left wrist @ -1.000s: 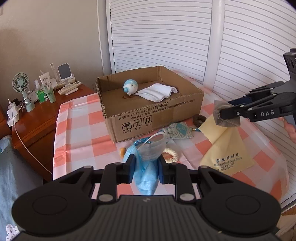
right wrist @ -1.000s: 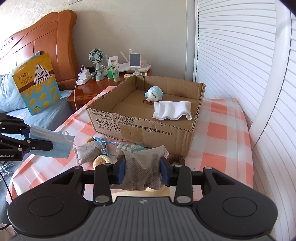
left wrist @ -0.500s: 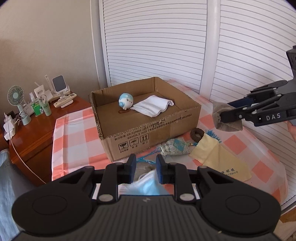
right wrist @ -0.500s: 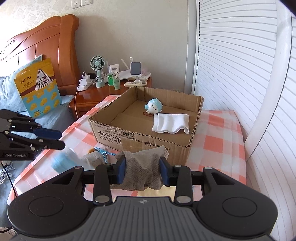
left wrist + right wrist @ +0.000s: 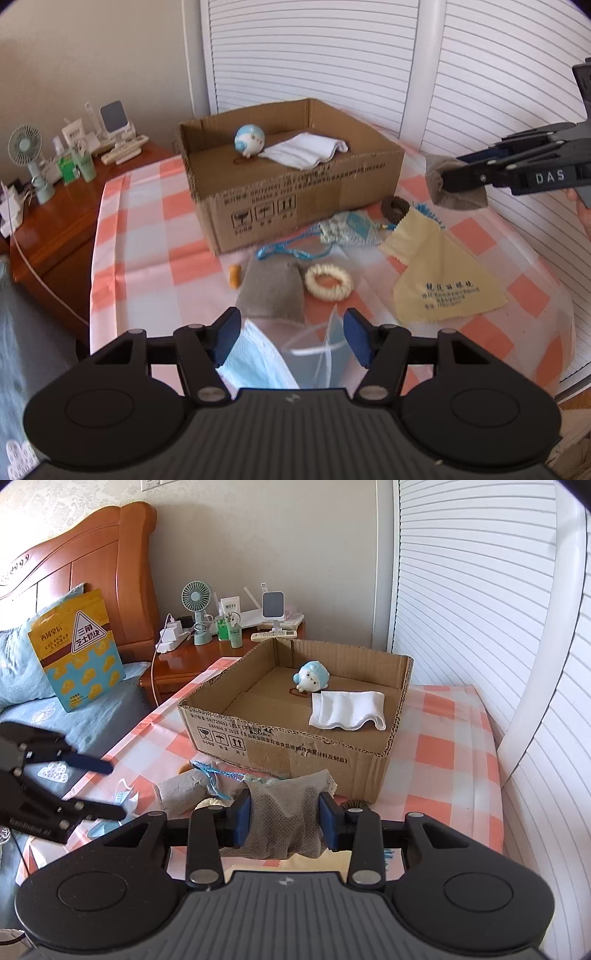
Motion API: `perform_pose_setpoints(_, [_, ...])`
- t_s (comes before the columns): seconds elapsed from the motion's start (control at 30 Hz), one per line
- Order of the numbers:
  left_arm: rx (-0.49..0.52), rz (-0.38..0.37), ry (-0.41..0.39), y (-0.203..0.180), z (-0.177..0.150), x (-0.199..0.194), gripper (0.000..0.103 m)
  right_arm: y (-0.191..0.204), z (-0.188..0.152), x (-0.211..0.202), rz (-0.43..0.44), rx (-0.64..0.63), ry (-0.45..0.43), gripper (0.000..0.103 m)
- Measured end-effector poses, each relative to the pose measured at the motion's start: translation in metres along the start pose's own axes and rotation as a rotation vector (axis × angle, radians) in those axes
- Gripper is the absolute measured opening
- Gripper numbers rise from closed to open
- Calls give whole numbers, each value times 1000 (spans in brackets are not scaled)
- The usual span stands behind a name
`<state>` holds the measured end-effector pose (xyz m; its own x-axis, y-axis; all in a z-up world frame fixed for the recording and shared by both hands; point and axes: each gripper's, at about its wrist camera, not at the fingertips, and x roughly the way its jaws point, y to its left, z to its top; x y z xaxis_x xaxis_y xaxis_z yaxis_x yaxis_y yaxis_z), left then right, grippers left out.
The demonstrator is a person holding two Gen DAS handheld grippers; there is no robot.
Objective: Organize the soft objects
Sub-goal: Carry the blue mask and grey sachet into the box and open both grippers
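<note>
A blue face mask (image 5: 258,354) lies on the checked tablecloth just under my left gripper (image 5: 291,332). Its jaws are opening and its pads are off the mask. In the right wrist view the left gripper (image 5: 114,790) hovers over the mask (image 5: 122,797) near the table's left edge. My right gripper (image 5: 284,812) is shut on a grey mesh pouch (image 5: 288,794) and holds it above the table in front of the cardboard box (image 5: 280,738). The box holds a blue-and-white plush toy (image 5: 249,142) and a folded white cloth (image 5: 306,151).
On the cloth in front of the box lie a second grey pouch (image 5: 271,291), a cream scrunchie (image 5: 328,282), a yellow cloth (image 5: 443,280), a patterned pouch (image 5: 347,230), a brown scrunchie (image 5: 395,208) and a blue cord (image 5: 288,253). A nightstand (image 5: 173,664) and bed stand left, shutters right.
My left gripper held the mask up a second ago. It has let go, its jaws have spread and the mask has dropped onto the table. The right gripper keeps its hold on the pouch.
</note>
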<state>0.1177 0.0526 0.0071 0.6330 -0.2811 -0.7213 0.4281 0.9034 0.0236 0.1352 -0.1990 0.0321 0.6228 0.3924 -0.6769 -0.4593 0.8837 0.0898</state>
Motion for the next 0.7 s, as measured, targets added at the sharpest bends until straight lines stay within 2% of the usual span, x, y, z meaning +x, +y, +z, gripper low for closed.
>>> perform_pose_setpoints(0.07, [-35, 2, 28, 1, -15, -3, 81, 1, -2, 2, 4, 0, 1, 43])
perform_pose_setpoints(0.13, [-72, 1, 36, 2, -30, -10, 87, 3, -4, 3, 12, 1, 4, 43])
perform_pose_setpoints(0.23, [-119, 26, 39, -2, -49, -16, 87, 4, -7, 7, 22, 5, 10, 43])
perform_pose_setpoints(0.4, [-142, 81, 83, -11, -66, 4, 85, 8, -10, 7, 20, 1, 22, 43])
perform_pose_setpoints(0.5, [-144, 105, 73, -11, -66, 16, 70, 11, -10, 4, 14, -13, 18, 43])
perform_pose_setpoints(0.67, [-152, 91, 78, -9, -64, 26, 24, 10, -6, 3, 4, -21, 10, 43])
perform_pose_setpoints(0.7, [-151, 85, 80, -9, -64, 28, 20, 9, -5, 3, 3, -21, 9, 43])
